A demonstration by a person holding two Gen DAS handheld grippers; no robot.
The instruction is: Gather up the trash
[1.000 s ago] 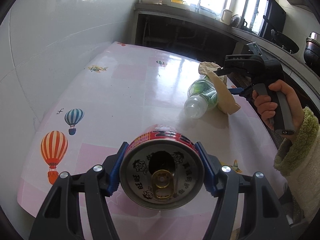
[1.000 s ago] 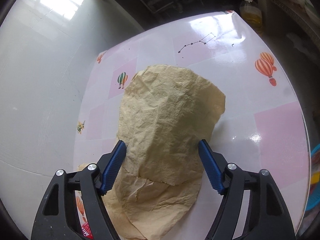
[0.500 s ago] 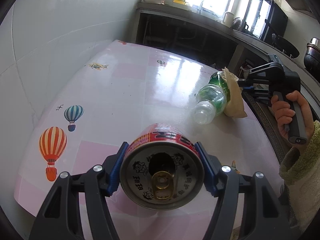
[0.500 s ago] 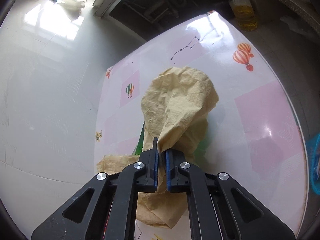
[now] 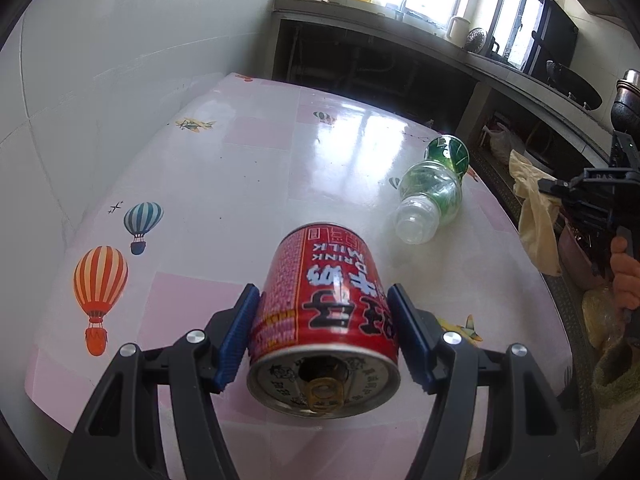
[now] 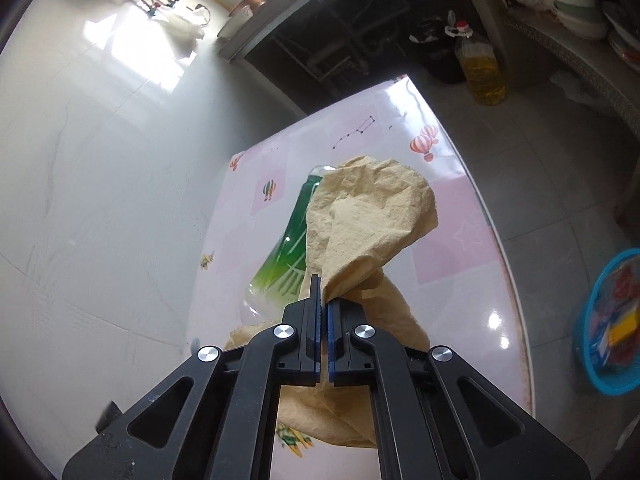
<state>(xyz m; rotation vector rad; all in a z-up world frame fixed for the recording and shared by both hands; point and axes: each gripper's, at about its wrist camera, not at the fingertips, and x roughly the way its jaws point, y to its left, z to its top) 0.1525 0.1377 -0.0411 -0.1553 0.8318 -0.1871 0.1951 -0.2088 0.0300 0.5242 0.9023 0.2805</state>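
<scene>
My left gripper point(image 5: 322, 312) is shut on a red milk drink can point(image 5: 326, 320), held tilted above the pink table point(image 5: 224, 184), open end toward the camera. An empty green plastic bottle point(image 5: 434, 186) lies on the table near its right edge; it also shows in the right wrist view point(image 6: 292, 248), partly hidden. My right gripper point(image 6: 323, 292) is shut on a crumpled tan paper napkin point(image 6: 368, 224) and holds it up above the table's edge. In the left wrist view the right gripper point(image 5: 560, 190) and the hanging napkin point(image 5: 536, 216) are at the far right, off the table.
A blue basket point(image 6: 608, 324) with coloured trash stands on the floor right of the table. A bottle of yellow oil point(image 6: 482, 70) stands on the floor beyond. White tiled wall on the left. A dark counter point(image 5: 400, 28) with kitchenware runs behind.
My right gripper closed on the napkin and lifted it off the bottle, moving right past the table edge. The can in my left gripper tilted, showing its red side.
</scene>
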